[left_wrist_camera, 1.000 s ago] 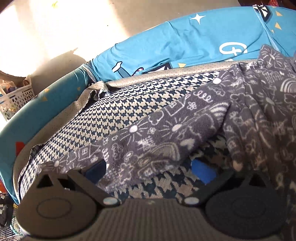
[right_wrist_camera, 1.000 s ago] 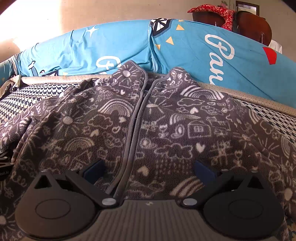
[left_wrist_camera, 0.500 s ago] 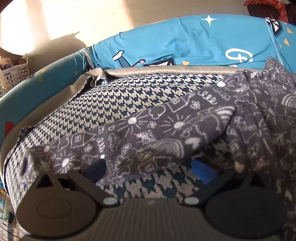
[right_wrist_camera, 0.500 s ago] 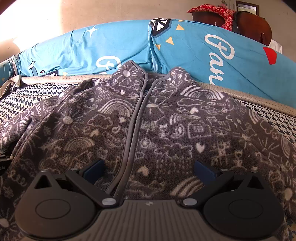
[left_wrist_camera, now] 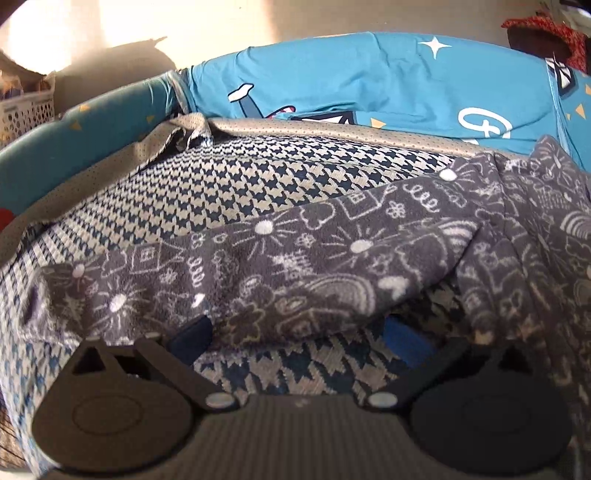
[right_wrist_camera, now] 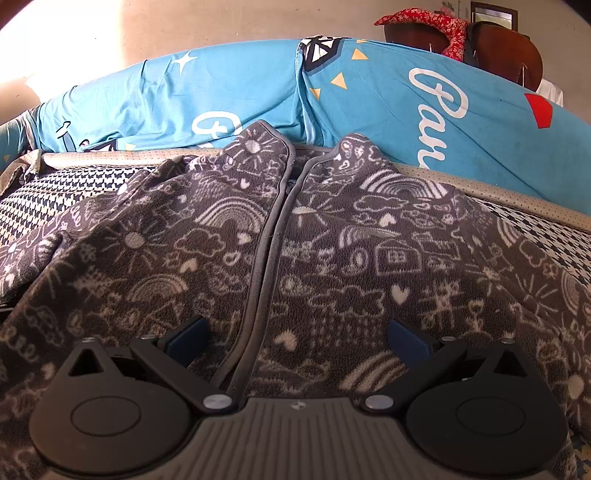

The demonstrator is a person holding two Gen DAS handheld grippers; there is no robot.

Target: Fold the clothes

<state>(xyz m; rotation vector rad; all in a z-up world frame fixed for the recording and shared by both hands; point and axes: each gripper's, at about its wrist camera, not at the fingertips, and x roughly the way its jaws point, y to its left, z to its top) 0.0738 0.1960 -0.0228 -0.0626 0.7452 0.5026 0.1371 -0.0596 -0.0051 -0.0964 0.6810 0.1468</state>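
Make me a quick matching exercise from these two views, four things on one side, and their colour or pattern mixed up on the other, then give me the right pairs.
Things:
1. fleece jacket
2. seat cushion
3. back cushion cover
4. cloth on the chair

Descriptions:
A. bright blue with white stars and lettering
B. red with a small floral print
C. dark grey with white doodles of rainbows and hearts
D. navy and cream houndstooth

Pairs: 1-C, 2-D, 3-A, 4-B
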